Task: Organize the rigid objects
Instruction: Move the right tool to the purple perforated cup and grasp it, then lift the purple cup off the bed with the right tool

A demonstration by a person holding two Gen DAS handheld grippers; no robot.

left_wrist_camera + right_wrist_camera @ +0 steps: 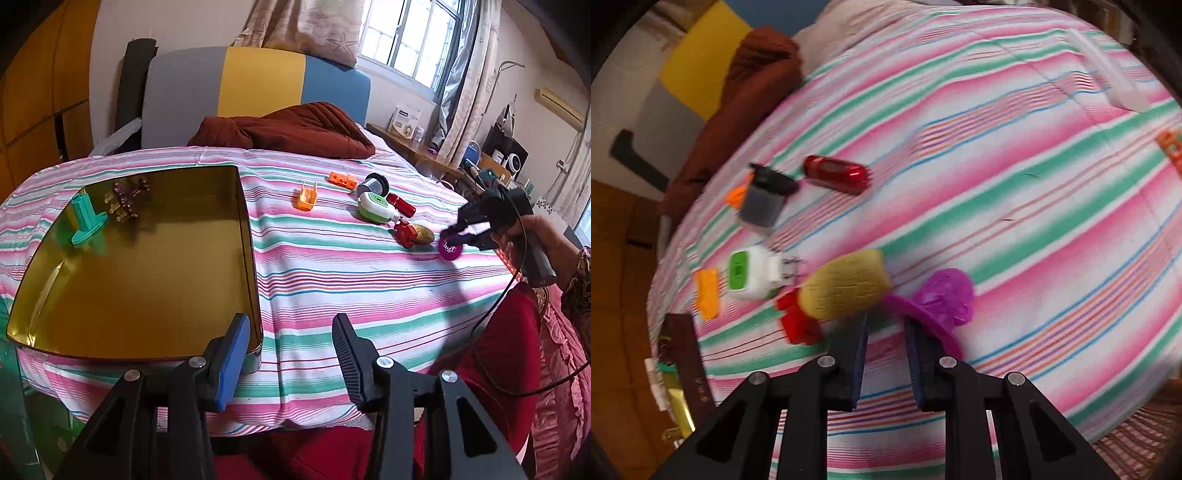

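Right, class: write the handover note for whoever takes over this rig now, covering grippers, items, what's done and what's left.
Left gripper: open, empty, by the gold tin's near corner.
Right gripper: shut at the purple disc on the bedspread; a firm grip cannot be confirmed.
Done: teal piece and brown hair claw lie in the tin.
Left: purple disc, red toy, tan piece, green-white plug, red cylinder, spool, orange clip, orange block, all on the bedspread.

The tin tray was glossy gold metal, mirror-smooth. The striped bedsheet was matt woven cloth. The red cylinder shone like glossy plastic.
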